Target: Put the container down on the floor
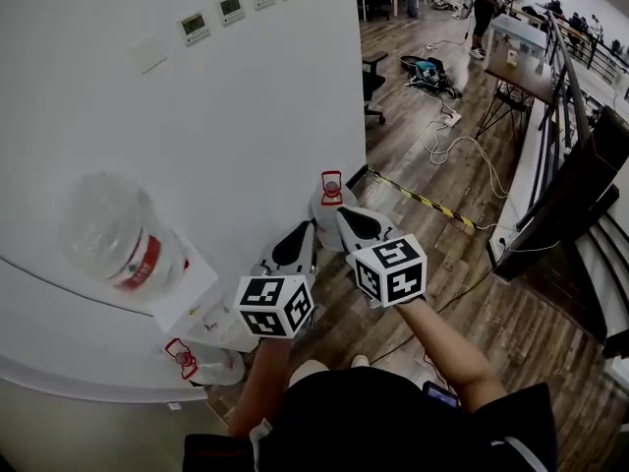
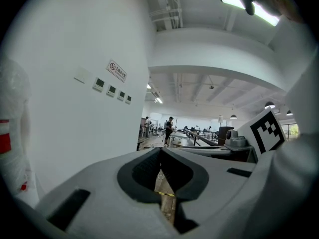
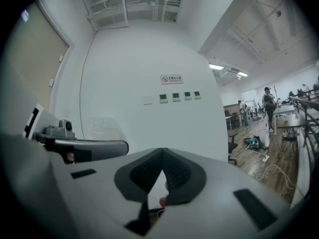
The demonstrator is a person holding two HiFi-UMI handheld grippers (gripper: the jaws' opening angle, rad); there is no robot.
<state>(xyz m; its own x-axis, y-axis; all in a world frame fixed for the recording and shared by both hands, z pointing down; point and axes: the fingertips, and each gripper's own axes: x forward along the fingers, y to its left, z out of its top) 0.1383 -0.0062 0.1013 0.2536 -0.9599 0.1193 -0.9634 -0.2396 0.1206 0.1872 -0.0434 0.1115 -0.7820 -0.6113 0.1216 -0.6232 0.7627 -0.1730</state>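
Note:
A large clear water jug with a red label sits upside down on a white dispenser at the left. It also shows at the left edge of the left gripper view as the jug. Two more clear jugs stand on the floor. One with a red handle is just past the gripper tips, and one with a red cap is near the person's left arm. My left gripper and right gripper point side by side toward the wall. Both are shut with nothing in them.
A curved white wall with small control panels stands straight ahead. Cables and a yellow-black strip lie on the wood floor. An office chair stands behind the wall's edge, and a dark railing runs on the right.

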